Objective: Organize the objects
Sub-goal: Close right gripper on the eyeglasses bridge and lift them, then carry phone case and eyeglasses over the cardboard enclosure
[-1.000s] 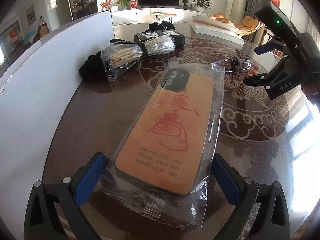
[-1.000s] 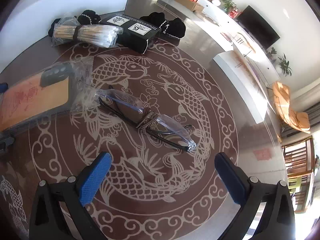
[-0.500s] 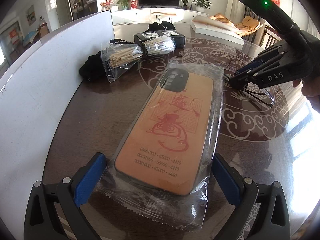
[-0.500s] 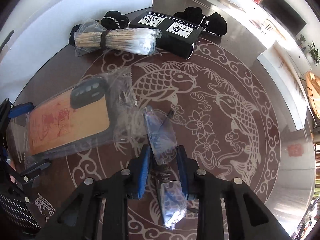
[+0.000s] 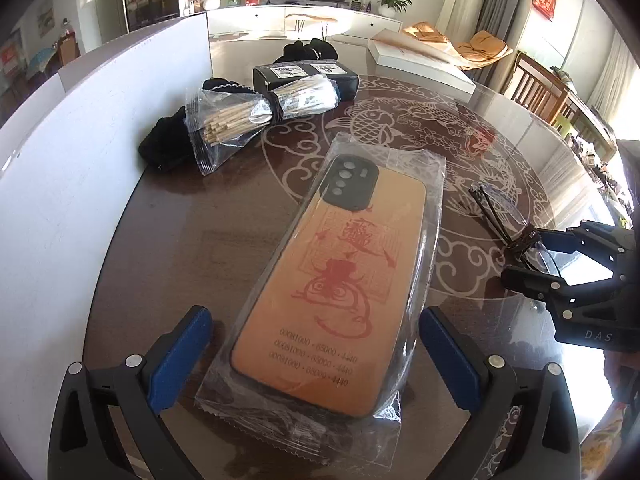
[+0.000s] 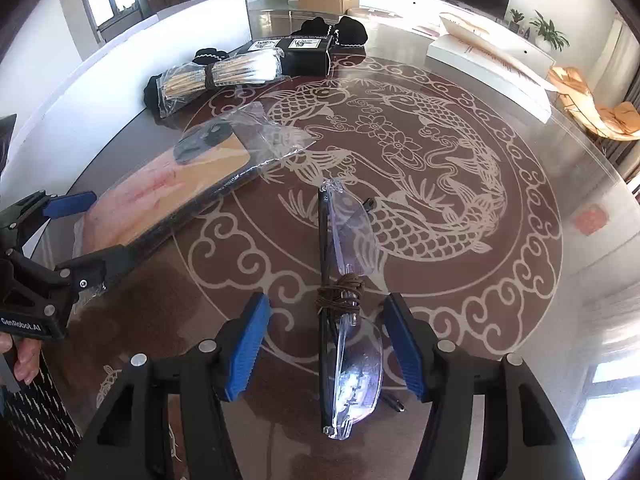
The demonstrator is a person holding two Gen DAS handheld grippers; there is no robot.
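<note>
An orange phone case in a clear bag (image 5: pixel 332 280) lies on the table between the open fingers of my left gripper (image 5: pixel 314 356); it also shows in the right wrist view (image 6: pixel 176 196). Folded clear glasses (image 6: pixel 344 280) tied with a brown cord lie on the table between the blue pads of my right gripper (image 6: pixel 326 344), which is open around them without touching. The glasses (image 5: pixel 508 224) and right gripper (image 5: pixel 532 260) show at the right of the left wrist view.
A bagged bundle of sticks (image 5: pixel 256 116), a black box (image 5: pixel 304 76) and black cloth items (image 5: pixel 164 148) lie at the table's far left beside a white board (image 5: pixel 80 128). A long white box (image 6: pixel 492 56) lies at the far side.
My right gripper, shut on the glasses half a second ago, has carried them toward the table's near right side, set them down and opened. The left gripper and phone case have not moved.
</note>
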